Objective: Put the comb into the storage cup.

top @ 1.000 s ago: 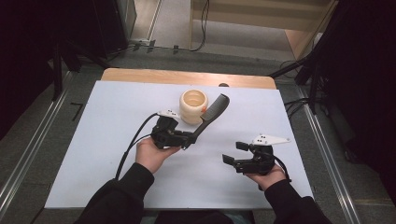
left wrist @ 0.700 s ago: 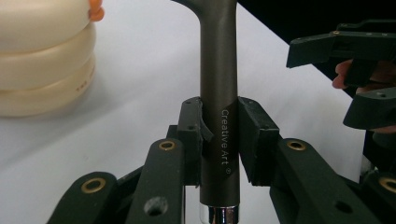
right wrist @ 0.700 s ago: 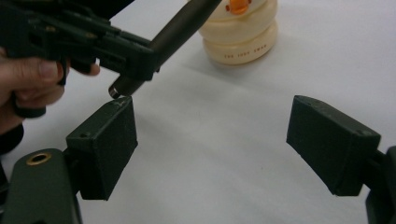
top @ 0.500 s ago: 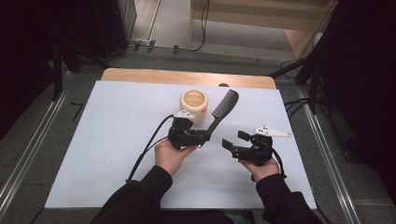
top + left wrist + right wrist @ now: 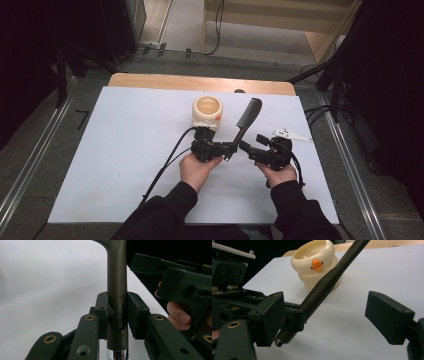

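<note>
We see the left gripper point(image 5: 231, 148) clamped on the dark brush handle point(image 5: 117, 287), holding it off the white table point(image 5: 125, 130) beside the duck cup point(image 5: 207, 111). Right gripper point(image 5: 252, 145) jaws stand wide, empty, just beside the handle.

light: bright on white table point(image 5: 125, 150) (dark surroundings) | shadows: soft | focus: near claws blurred in close views

From my feed I see a white table top point(image 5: 125, 150) w/ a wood strip point(image 5: 200, 82) along its far edge, on grey floor point(image 5: 60, 135). Metal rails point(image 5: 35, 165) run down both sides; cables point(image 5: 218, 30) trail across the far floor. Room's dark around the edges, wood furniture point(image 5: 320, 40) at back.
</note>
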